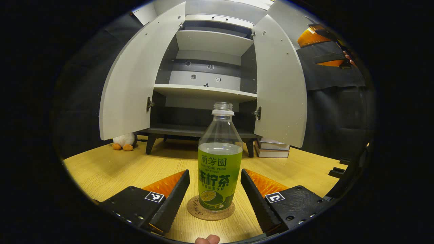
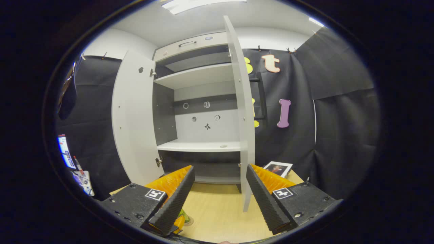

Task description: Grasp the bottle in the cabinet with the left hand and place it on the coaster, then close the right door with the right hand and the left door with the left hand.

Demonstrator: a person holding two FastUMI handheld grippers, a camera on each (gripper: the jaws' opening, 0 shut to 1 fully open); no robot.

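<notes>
Stage after placement. The bottle (image 1: 220,162) stands upright on the coaster (image 1: 210,209) on the worktop (image 1: 112,169), between the spread jaws of the left gripper (image 1: 213,189), which flank it with a gap on either side and pinch nothing. Ahead of those jaws the cabinet (image 1: 206,89) stands with both doors swung wide. The right gripper (image 2: 219,189), jaws likewise spread and empty, faces the right door (image 2: 241,112), whose edge lies just ahead between them. Judged done: bottle delivery. Left: closing the right door, then the left door (image 1: 132,81).
</notes>
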